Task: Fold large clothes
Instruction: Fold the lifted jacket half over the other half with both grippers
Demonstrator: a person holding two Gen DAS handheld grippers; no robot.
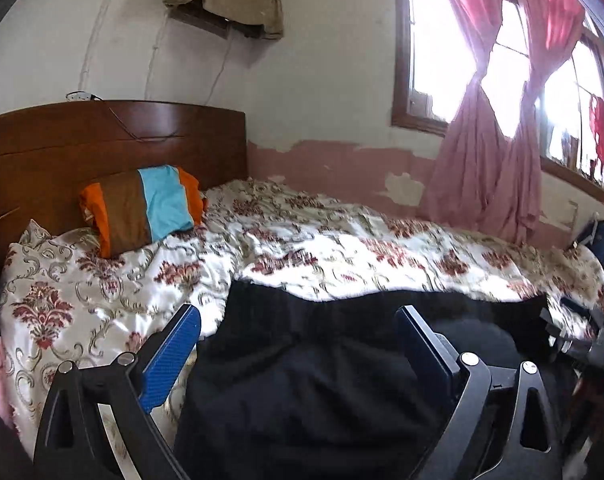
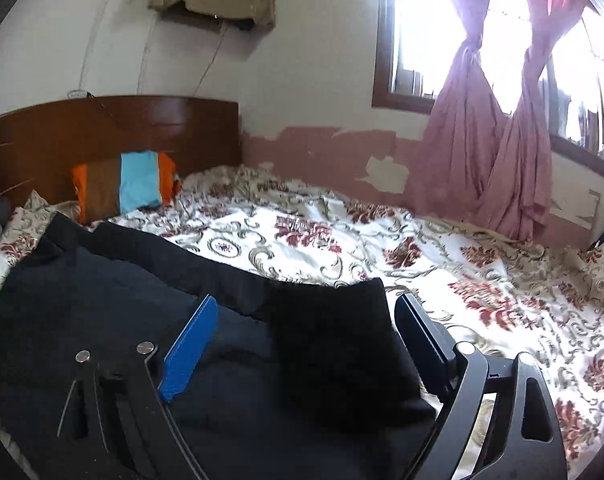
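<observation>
Garment under inspection: one large black garment lies spread along the near edge of the bed, on the floral bedspread.

Left tongs: jaws stand wide, fabric below and between them, pads not pressing on it. Nothing is held.

Right tongs: jaws likewise wide, poised over the garment's right end, where a doubled flap of black cloth lies with a squared corner towards the bedspread. No grip here either.

Progress, as judged: the right wrist view shows layered cloth, a long upper edge running back towards the striped pillow and a thicker panel on top near the tongs. This suggests at least one fold laid down and let go. The garment is not yet a compact bundle; it reaches across most of the near side of the bed in both views. Further folds to bring the length in appear outstanding. Exact type of garment and number of layers cannot be told, the cloth being dark and featureless.

Other items: headboard and pink curtains, not involved.
</observation>
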